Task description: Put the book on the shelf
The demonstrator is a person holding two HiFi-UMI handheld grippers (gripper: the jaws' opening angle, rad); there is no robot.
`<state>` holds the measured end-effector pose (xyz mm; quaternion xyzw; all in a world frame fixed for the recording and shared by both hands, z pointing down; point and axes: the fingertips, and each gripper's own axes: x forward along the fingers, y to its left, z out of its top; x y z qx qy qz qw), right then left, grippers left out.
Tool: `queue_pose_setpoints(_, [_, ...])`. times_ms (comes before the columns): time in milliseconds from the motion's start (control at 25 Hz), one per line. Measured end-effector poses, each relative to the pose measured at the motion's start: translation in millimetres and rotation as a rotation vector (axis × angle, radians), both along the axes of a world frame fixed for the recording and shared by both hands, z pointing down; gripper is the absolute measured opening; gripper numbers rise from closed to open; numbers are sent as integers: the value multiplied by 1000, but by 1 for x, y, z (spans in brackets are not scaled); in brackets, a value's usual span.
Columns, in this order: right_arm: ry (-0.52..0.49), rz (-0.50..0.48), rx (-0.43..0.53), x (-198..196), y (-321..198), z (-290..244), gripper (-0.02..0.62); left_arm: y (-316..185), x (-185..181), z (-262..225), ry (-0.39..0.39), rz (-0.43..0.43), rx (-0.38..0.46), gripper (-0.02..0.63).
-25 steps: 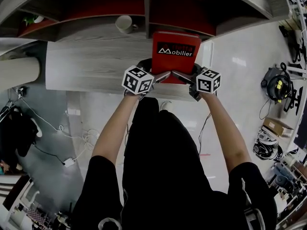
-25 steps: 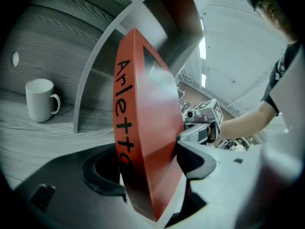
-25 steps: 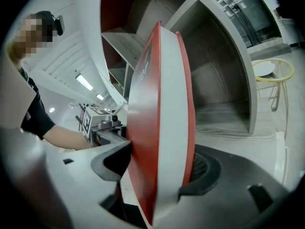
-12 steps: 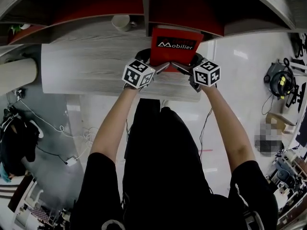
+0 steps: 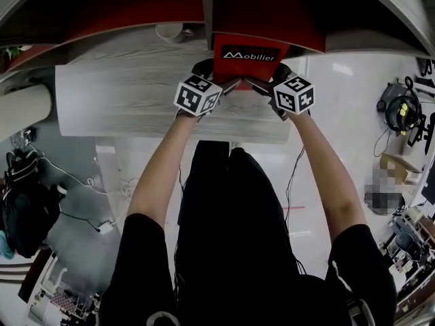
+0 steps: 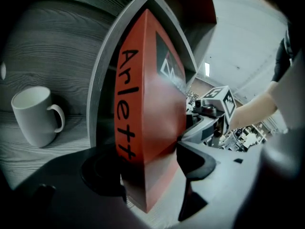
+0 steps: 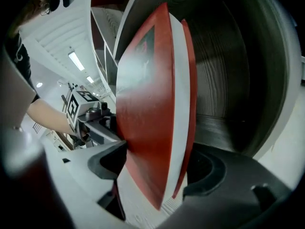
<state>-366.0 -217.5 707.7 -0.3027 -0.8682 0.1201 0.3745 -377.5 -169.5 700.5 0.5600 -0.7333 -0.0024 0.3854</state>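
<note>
A red book [image 5: 245, 58] with white lettering stands upright at the mouth of the shelf's right compartment, just right of the grey divider [image 5: 206, 12]. My left gripper [image 5: 230, 88] is shut on its lower spine corner; in the left gripper view the book [image 6: 147, 104] fills my left gripper [image 6: 151, 175], one pad on each cover. My right gripper [image 5: 255, 87] holds the opposite lower corner. Its jaws are opening, and in the right gripper view the book [image 7: 147, 104] is still between them in my right gripper [image 7: 155, 171], pads at the covers.
A white mug [image 5: 173, 31] stands in the left compartment, also visible as the mug [image 6: 35, 116] beside the divider. The grey wooden ledge [image 5: 122, 94] runs under the book. Bags, cables and equipment lie on the floor to both sides.
The book and both grippers have moved forward, deeper under the shelf's top board. Less of the red cover shows in the head view now.
</note>
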Motion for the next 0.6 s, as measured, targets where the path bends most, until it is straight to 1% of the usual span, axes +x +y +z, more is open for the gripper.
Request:
queue_pose_setpoints(200, [-27,15,24,-12,-4,3,368,-2,-12,3,-15,-8,-3,321])
queue_pose_setpoints(480, [-41,29,71,-20,-7,10,382,-2,-19,10,-33,-16,-21,321])
queue_pose_setpoints(600, [-62,41,86,-23,-8,8,383,-3,-23,9,-43,-19,-18,321])
